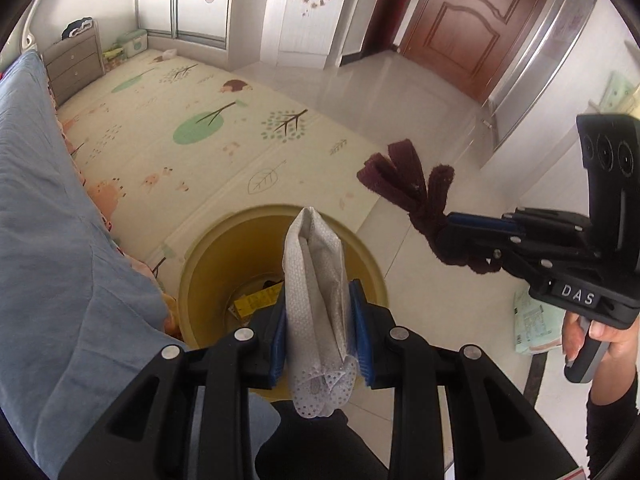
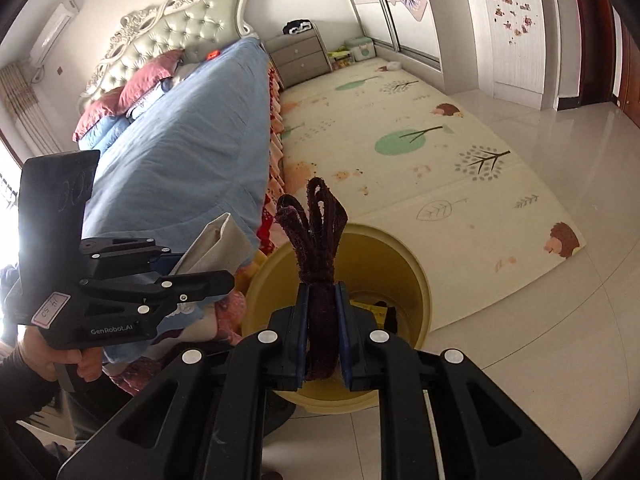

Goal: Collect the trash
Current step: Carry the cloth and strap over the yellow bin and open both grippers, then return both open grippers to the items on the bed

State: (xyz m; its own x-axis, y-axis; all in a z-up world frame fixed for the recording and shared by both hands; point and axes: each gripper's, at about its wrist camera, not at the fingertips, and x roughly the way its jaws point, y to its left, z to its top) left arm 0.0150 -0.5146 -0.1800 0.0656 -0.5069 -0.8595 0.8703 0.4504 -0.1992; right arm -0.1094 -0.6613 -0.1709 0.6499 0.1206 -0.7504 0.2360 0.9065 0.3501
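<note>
Ok so my left tongs (image 1: 320, 312) are clamped tight on a folded white cloth-like wipe (image 1: 316, 280), dotted texture, sticking straight up between the blue pads. My right tongs (image 2: 322, 320) are squeezed shut on a bundle of dark maroon fuzzy strips (image 2: 318, 248), looped at the top. Writing I can read: "DAS" on the right tool's body in the left view, "GenRobot.AI" on the left tool in the right view, plus a small pinkish sticker I can't make out.

Both pieces hang right over the yellow bin (image 2: 416, 280) on the floor. Down in it there's a yellow packet (image 1: 256, 300) with print too small to read, and something dark.

Beyond that: the cartoon play mat (image 1: 208, 128), the bed's blue cover (image 2: 192, 128), a grey nightstand (image 2: 300, 58), and a brown door (image 1: 468, 20).
</note>
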